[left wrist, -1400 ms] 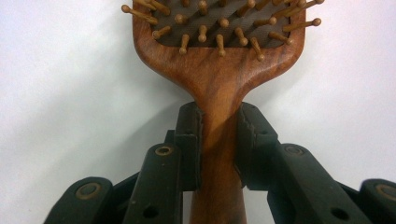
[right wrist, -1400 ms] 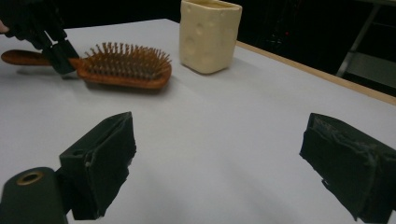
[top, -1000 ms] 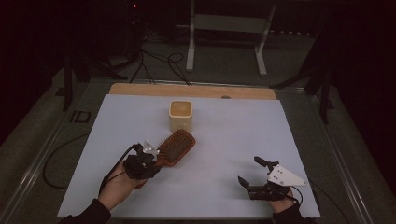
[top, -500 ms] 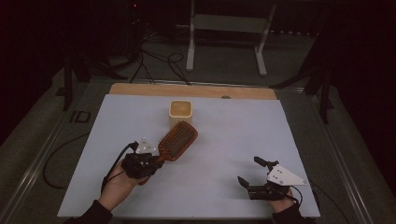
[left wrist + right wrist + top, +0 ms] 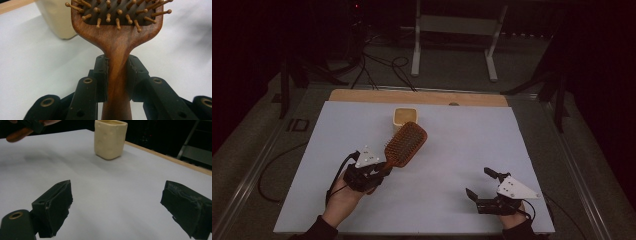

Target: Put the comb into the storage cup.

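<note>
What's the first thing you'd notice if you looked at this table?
A wooden hairbrush, clamped by its handle in the left gripper, angles up over the white table. A cream cup stands just beyond it. The right gripper waits open and empty near the table's front right.

Left gripper (image 5: 379, 170): near left of the table, carried in the person's left hand (image 5: 343, 196), forearm entering from the near edge; it points toward the far right, jaws clamped onto a handle between the pads (image 5: 102, 75). Right gripper (image 5: 477, 184): near right, low over the table, pointing left, jaws spread wide with nothing between them.
</note>
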{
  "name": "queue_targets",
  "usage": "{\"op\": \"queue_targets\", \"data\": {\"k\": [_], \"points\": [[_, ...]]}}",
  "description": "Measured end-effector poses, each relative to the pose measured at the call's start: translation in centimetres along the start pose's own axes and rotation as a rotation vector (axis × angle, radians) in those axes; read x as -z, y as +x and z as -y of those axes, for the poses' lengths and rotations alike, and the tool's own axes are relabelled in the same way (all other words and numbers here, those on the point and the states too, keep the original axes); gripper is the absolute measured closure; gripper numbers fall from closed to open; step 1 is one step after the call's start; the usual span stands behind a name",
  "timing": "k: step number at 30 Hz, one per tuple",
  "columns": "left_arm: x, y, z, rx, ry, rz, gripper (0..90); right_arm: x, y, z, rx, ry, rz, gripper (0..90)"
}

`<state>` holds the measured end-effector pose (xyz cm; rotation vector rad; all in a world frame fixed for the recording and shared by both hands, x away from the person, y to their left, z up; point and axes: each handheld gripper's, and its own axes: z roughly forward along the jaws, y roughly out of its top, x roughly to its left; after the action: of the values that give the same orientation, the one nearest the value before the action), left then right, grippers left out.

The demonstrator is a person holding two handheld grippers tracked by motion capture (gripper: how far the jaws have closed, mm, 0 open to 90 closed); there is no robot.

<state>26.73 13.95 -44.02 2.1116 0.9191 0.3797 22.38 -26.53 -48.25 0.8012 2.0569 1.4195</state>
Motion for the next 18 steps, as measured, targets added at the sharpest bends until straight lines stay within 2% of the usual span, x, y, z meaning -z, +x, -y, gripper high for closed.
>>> {"op": "queue_targets", "data": {"k": [5, 6, 7, 8, 10, 11, 13, 14, 16, 18], "points": [[-0.3, -0.3, 0.0, -0.004, -0.027, -0.001, 73.1, 0.5, 0.3, -1.9, -0.004, -0.016, 0.027, 9.3], [-0.4, -0.3, 0.0, -0.002, -0.031, 0.006, 73.0, 0.8, 0.2, -2.9, -0.044, -0.028, 0.024, 9.3], [-0.4, -0.3, 0.0, -0.007, -0.039, 0.006, 73.0, 0.8, 0.2, -2.9, -0.044, -0.028, 0.024, 9.3], [-0.5, -0.4, 0.0, -0.009, -0.05, 0.006, 73.0, 1.0, 0.0, -3.9, -0.067, -0.032, 0.019, 9.2], [-0.6, -0.5, 0.0, -0.011, -0.06, 0.016, 73.0, 1.0, -0.2, -5.0, -0.08, -0.031, 0.017, 9.2], [-0.7, -0.7, 0.0, -0.01, -0.068, 0.011, 73.0, 1.0, -0.2, -5.0, -0.08, -0.031, 0.017, 9.2], [-0.9, -0.7, -0.1, -0.005, -0.078, 0.022, 73.0, 0.8, -0.5, -6.8, -0.073, -0.032, 0.031, 9.3], [-0.9, -0.7, -0.1, -0.008, -0.084, 0.015, 73.0, 0.8, -0.5, -6.8, -0.073, -0.032, 0.031, 9.3], [-1.1, -0.7, -0.1, -0.001, -0.094, 0.022, 73.0, 0.5, -0.8, -8.6, -0.081, -0.054, 0.043, 9.3], [-1.1, -0.6, -0.2, 0.002, -0.103, 0.029, 73.0, 0.4, -1.0, -9.2, -0.092, -0.066, 0.036, 9.3]]}}
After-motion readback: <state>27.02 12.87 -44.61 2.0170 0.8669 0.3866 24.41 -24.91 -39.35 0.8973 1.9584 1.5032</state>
